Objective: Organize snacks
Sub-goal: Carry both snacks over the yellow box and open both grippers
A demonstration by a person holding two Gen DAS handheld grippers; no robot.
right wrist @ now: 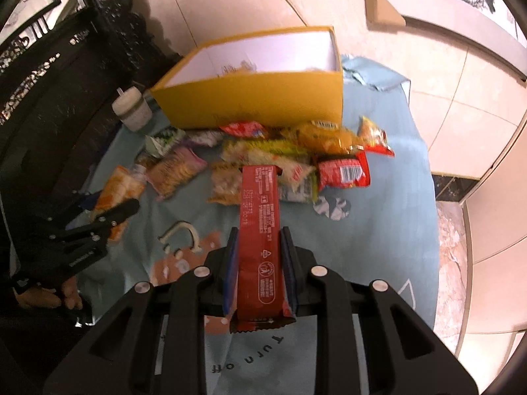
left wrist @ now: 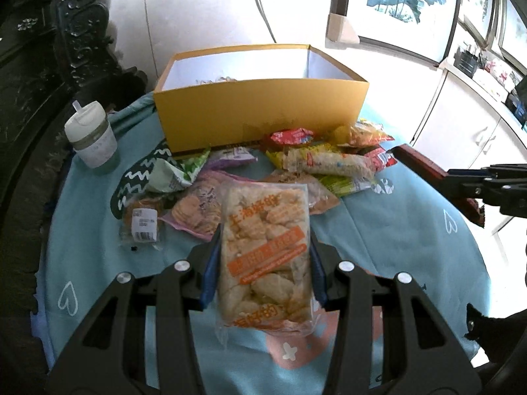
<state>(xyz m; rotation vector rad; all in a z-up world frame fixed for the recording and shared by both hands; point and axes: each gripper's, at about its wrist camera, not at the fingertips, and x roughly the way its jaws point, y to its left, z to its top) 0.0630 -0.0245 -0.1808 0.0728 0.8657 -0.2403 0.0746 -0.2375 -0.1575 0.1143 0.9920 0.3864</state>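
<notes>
My left gripper [left wrist: 265,243] is shut on a clear bag of pale puffed snacks with orange labels [left wrist: 266,250], held above the blue tablecloth. My right gripper [right wrist: 258,240] is shut on a long red snack bar [right wrist: 260,230]; both show at the right of the left wrist view [left wrist: 425,168]. The left gripper and its bag appear at the left of the right wrist view [right wrist: 115,204]. An open yellow box [left wrist: 260,112] stands at the back, also in the right wrist view [right wrist: 257,98]. A heap of snack packets [left wrist: 296,161] lies in front of it [right wrist: 280,154].
A white lidded cup [left wrist: 92,138] stands left of the box. The round table's blue cloth [left wrist: 395,247] drops off at the edges. Dark carved furniture [left wrist: 49,49] is at the left, white cabinets [left wrist: 467,125] at the right.
</notes>
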